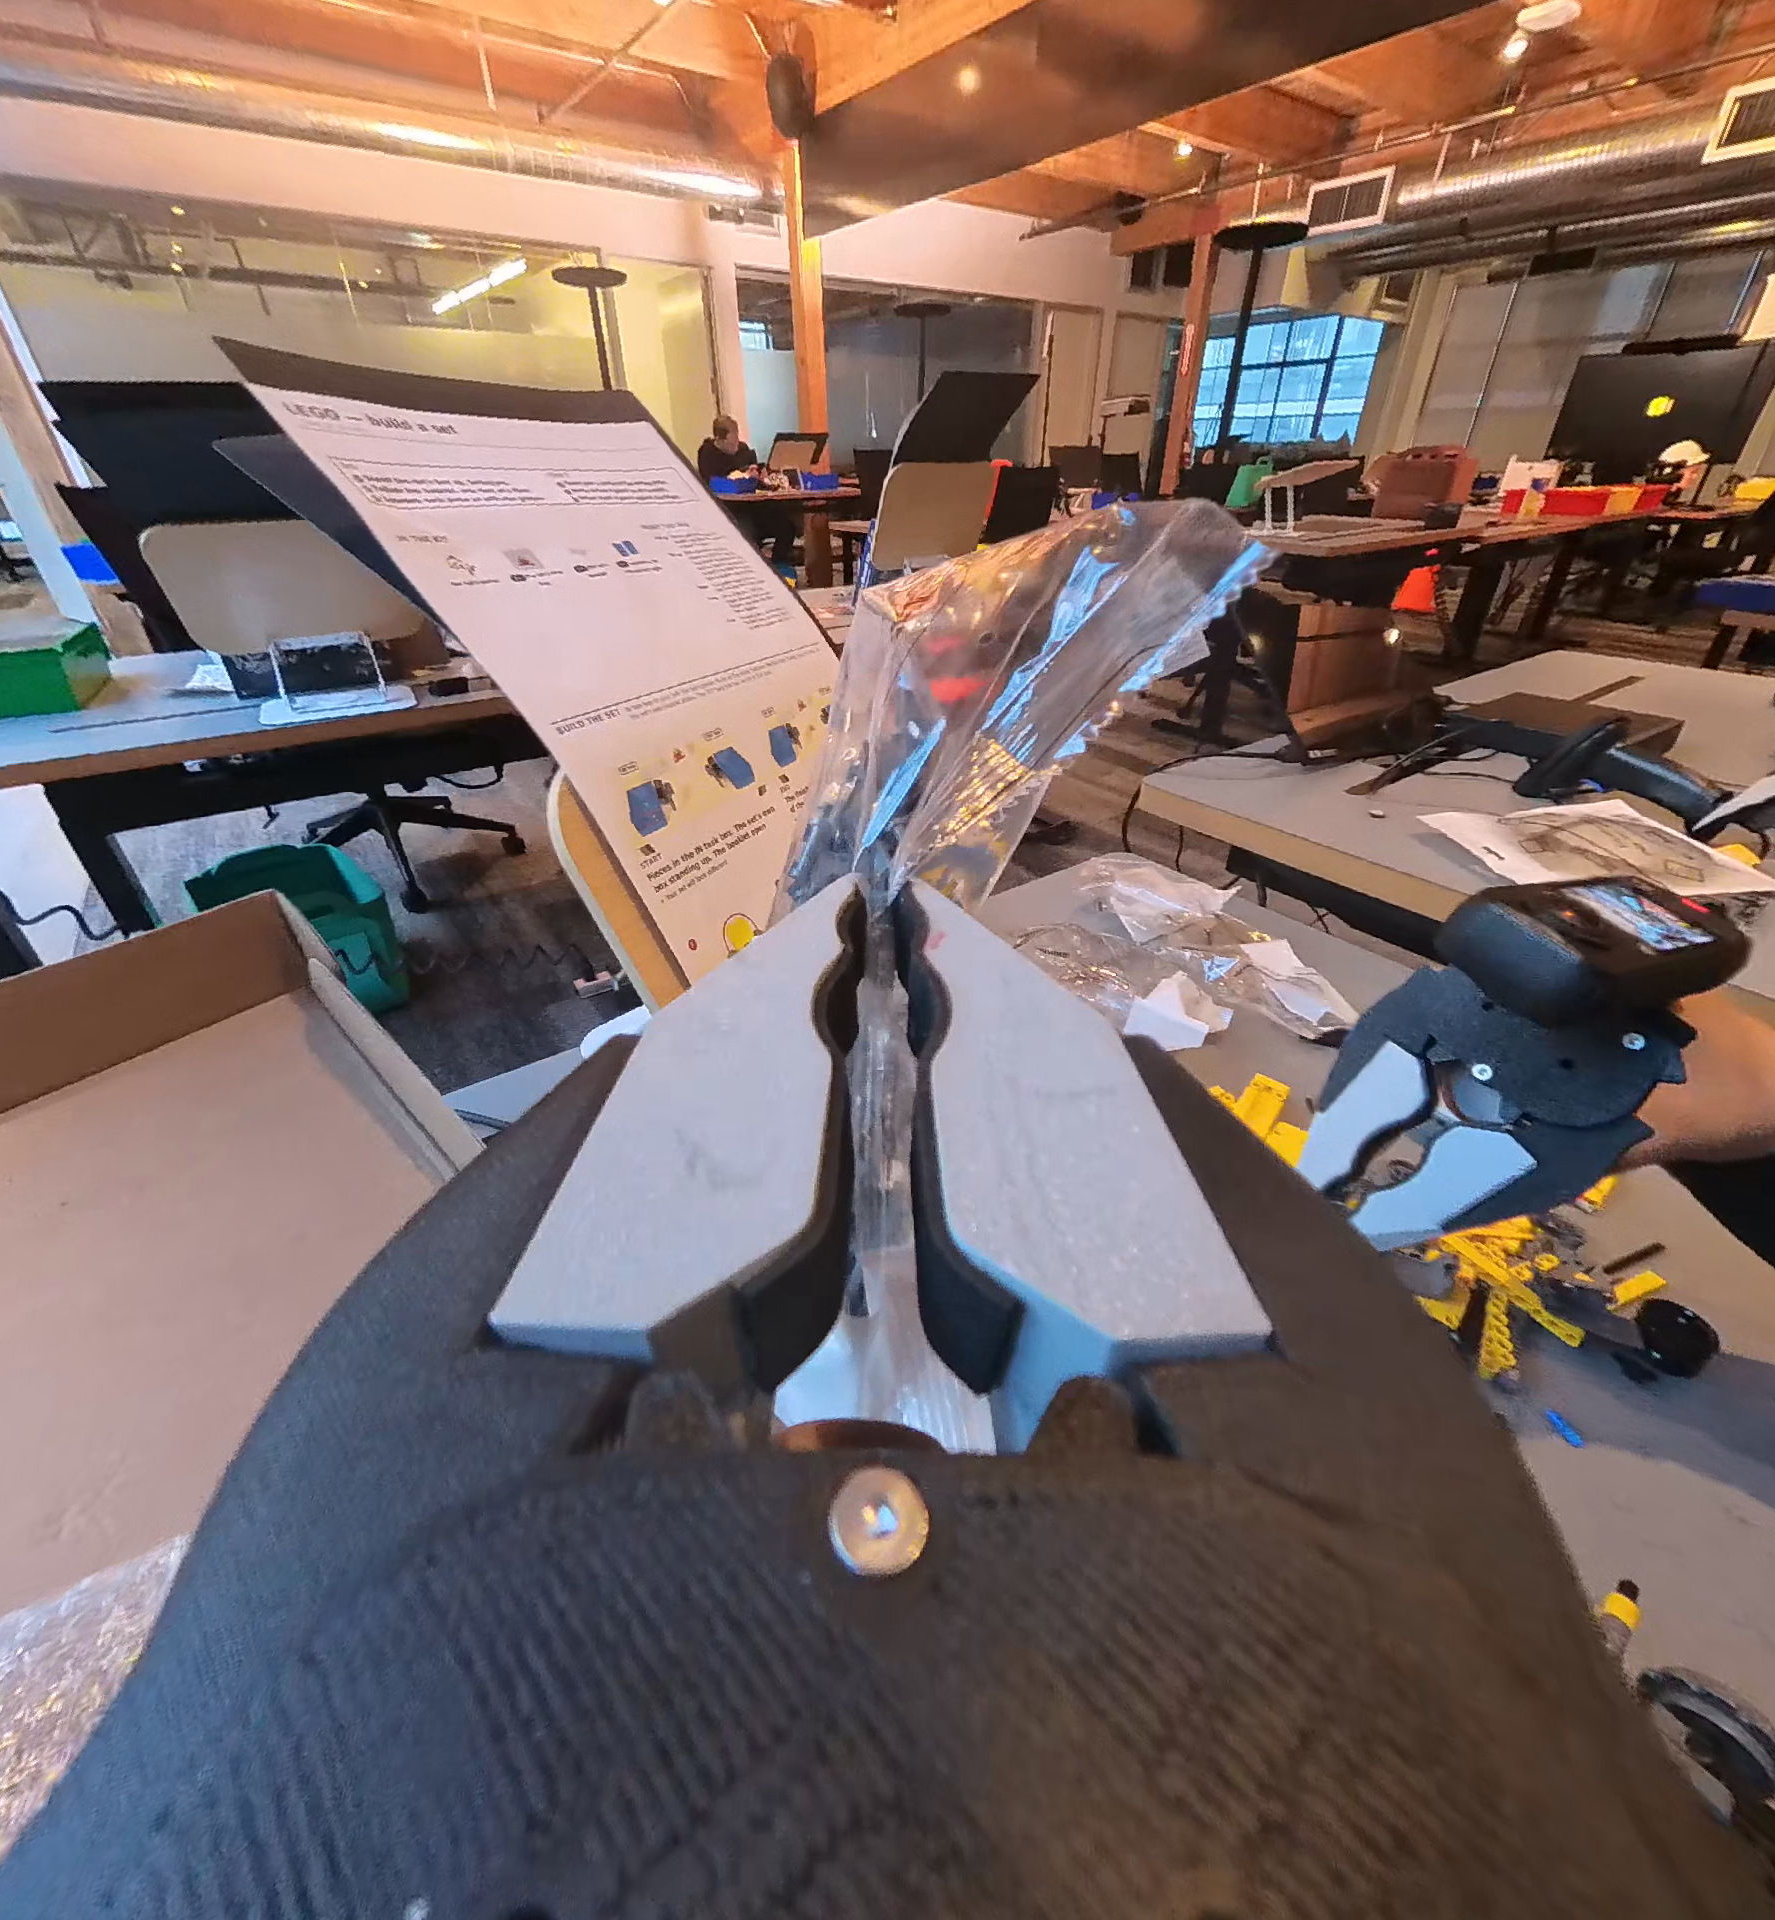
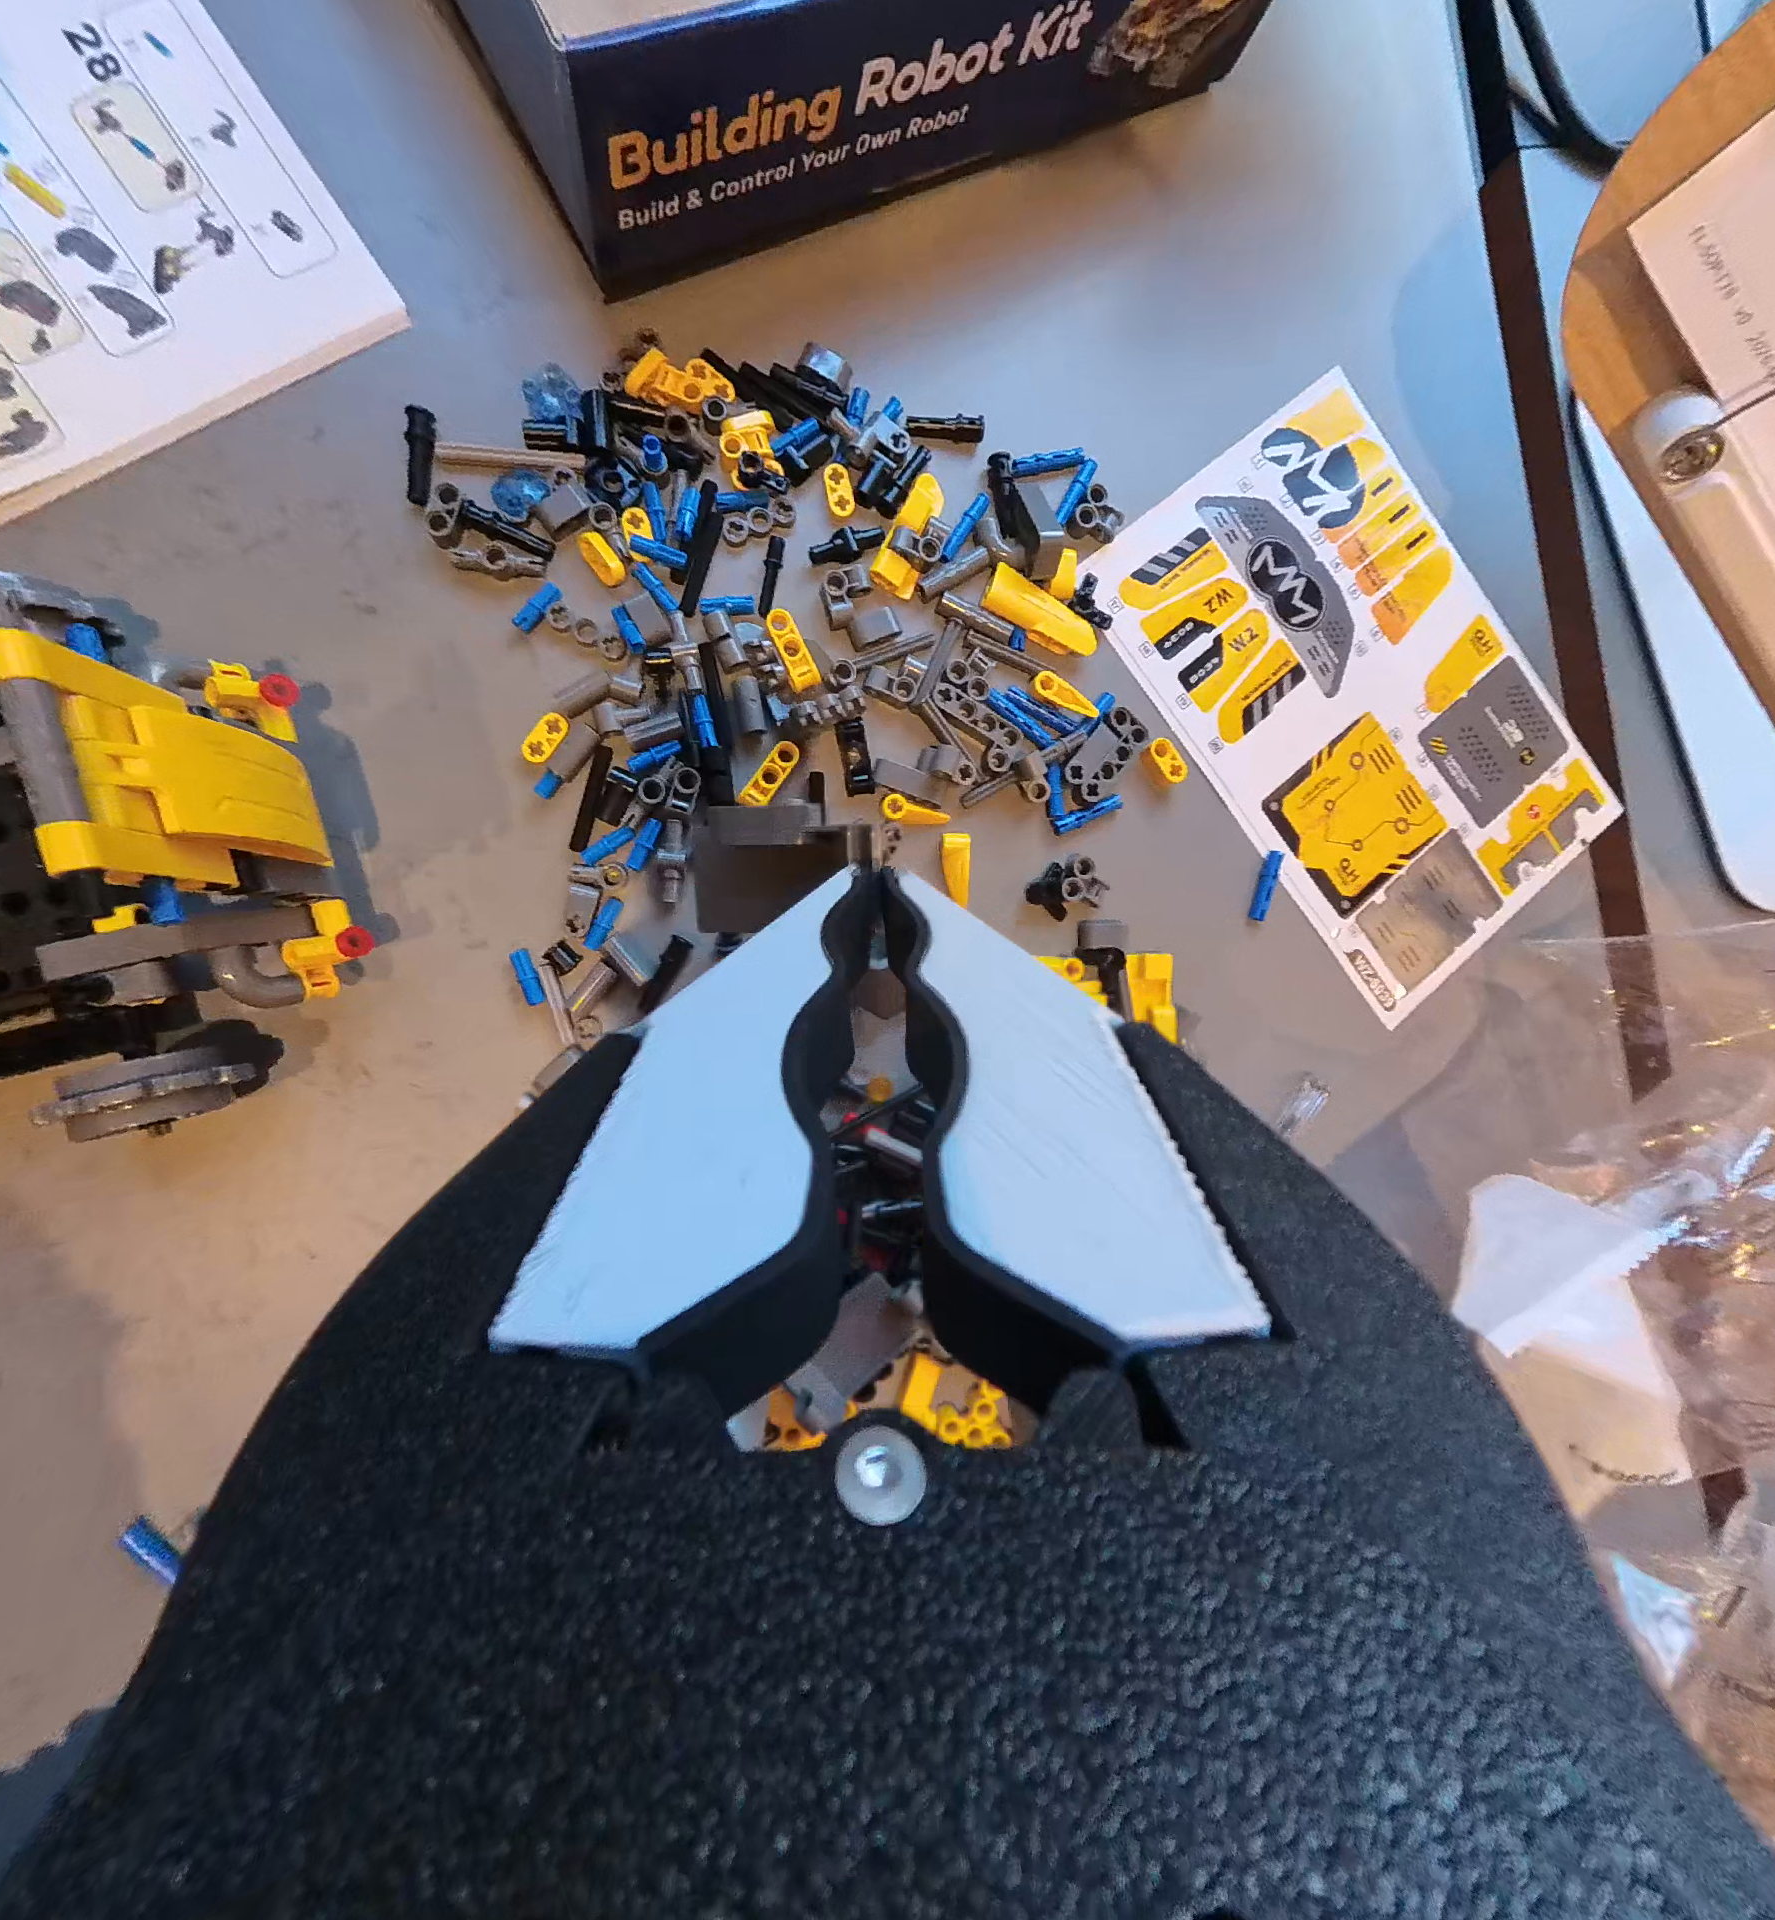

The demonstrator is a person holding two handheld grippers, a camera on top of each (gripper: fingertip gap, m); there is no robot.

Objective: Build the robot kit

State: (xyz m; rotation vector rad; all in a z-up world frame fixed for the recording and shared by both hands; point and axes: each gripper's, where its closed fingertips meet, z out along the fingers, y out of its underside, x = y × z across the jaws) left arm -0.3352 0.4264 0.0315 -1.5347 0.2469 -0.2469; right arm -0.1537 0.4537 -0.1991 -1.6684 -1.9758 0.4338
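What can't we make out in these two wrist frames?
- Left wrist view: contents of the clear plastic bag clamped in the left hand-held gripper; glare and crumpling obscure them.
- Right wrist view: whether the right hand-held gripper pinches the small grey piece at its tips.
- Right wrist view: yellow-and-black brick vehicle, cut off by the left edge.

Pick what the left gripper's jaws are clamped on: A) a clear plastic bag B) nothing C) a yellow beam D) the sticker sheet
A: in the left wrist view the left gripper has its jaws closed on the neck of a clear plastic bag that fans out above them, with small parts inside.
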